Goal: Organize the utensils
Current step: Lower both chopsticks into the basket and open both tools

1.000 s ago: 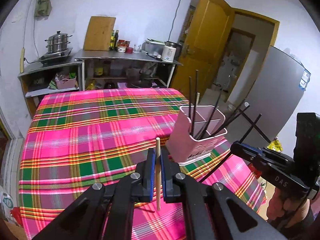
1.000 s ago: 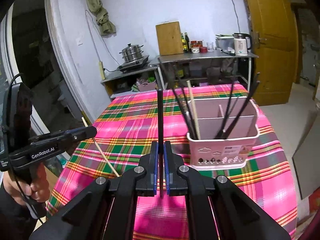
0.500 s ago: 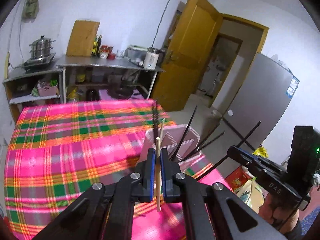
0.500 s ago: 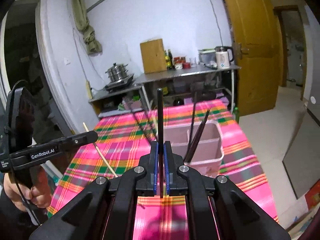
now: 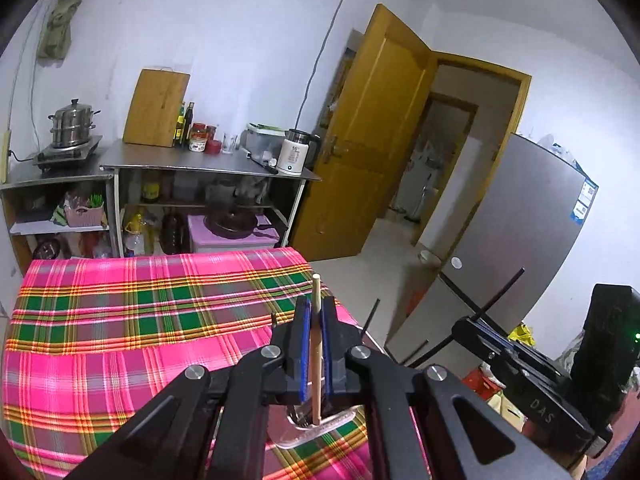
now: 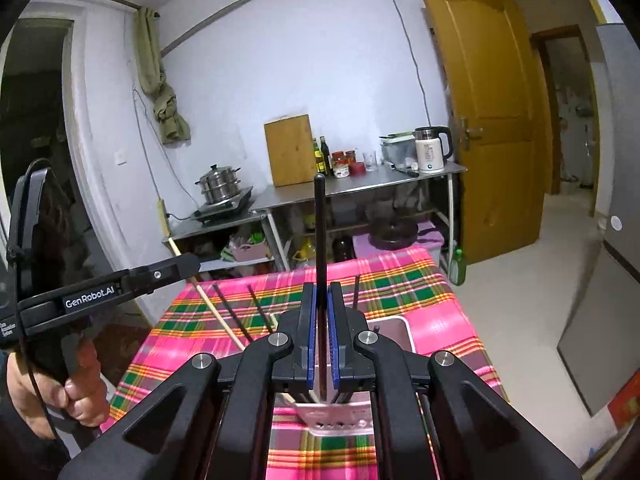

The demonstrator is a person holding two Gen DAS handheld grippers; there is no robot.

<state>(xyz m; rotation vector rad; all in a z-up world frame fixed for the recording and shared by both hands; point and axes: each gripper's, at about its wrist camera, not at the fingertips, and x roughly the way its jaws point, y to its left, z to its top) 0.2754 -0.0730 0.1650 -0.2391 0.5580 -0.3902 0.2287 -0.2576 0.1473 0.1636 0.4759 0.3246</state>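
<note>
left gripper (image 5: 315,344): pinching wooden chopstick (image 5: 316,360), upright | right gripper (image 6: 320,340): pinching black chopstick (image 6: 319,240), upright | pink holder (image 6: 394,330): directly below both, nearer right

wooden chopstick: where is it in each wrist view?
Left wrist: wooden chopstick bottom centre, upright, clamped in the left gripper.
Right wrist: same chopstick centre-left, slanting from the left gripper toward the holder.
Shared landmark: white kettle.
</note>
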